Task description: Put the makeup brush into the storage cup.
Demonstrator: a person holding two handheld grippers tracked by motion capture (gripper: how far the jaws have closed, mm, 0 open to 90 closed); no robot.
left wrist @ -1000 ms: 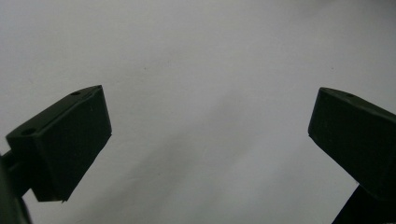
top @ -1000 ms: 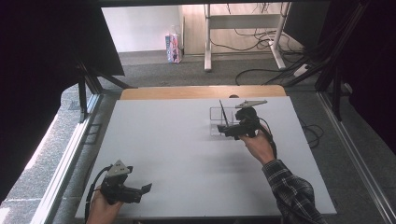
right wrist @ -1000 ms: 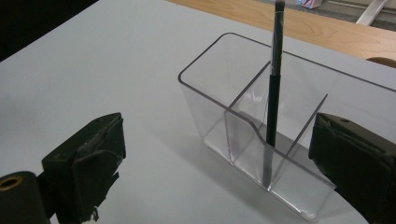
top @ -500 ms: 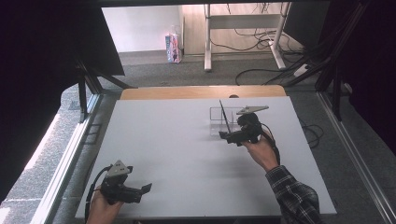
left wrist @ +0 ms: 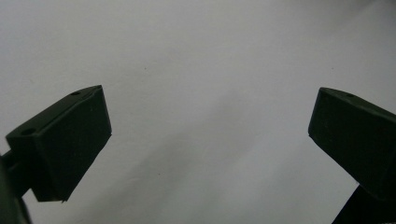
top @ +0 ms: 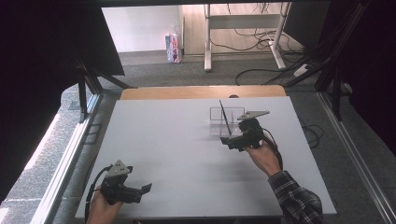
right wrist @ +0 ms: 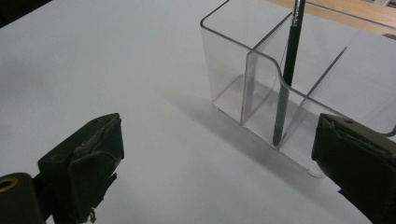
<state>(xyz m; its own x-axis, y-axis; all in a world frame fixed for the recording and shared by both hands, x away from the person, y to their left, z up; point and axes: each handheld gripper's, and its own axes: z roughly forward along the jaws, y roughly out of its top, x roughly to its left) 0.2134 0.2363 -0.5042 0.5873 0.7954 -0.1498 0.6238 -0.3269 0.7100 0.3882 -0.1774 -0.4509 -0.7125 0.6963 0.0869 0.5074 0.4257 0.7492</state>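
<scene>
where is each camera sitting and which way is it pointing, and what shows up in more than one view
High view: fixed above the person's side, looking forward and down on the white table; both forearms, left gripper and right gripper show.
Left gripper view: rides the left gripper, looking down between its open jaws at bare tabletop.
Right gripper view: rides the right gripper, facing the clear organizer holding a black pen, between open jaws.
Shared: organizer and pen appear in the high and right gripper views; the table in all.

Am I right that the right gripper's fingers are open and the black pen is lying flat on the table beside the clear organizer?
Not quite. The right gripper is indeed open, but the black pen is not lying flat on the table: it stands, leaning, inside a compartment of the clear organizer, as the right gripper view shows.
</scene>
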